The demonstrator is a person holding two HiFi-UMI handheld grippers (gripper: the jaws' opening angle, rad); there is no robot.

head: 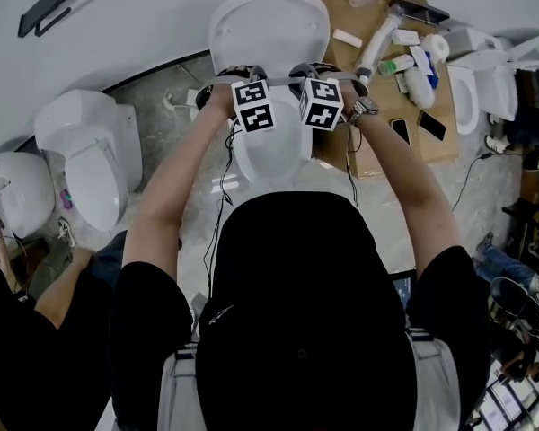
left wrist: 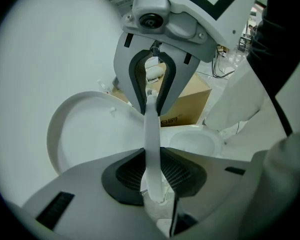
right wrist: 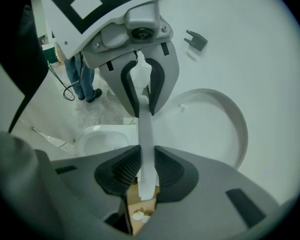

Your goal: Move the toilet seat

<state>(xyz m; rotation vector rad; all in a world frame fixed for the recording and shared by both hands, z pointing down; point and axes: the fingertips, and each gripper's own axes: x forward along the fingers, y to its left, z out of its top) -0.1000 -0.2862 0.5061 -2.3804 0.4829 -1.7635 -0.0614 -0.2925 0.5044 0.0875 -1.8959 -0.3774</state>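
"In the head view, the white ceramic toilet sits straight below, its white oval lid raised against the wall. Where's the seat?"

"Hidden there behind the marker cubes. The gripper views show it: the thin white plastic toilet seat stands edge-on, pinched between the left gripper's black pads, and likewise in the right gripper."

"The hands?"

"Both arms reach forward, side by side, grippers angled steeply down."

Toilet seat: smooth, glossy white plastic. Left gripper and right gripper: matt grey plastic shells, black ribbed pads. Box: matt brown cardboard. Floor: mottled grey, stone-like.
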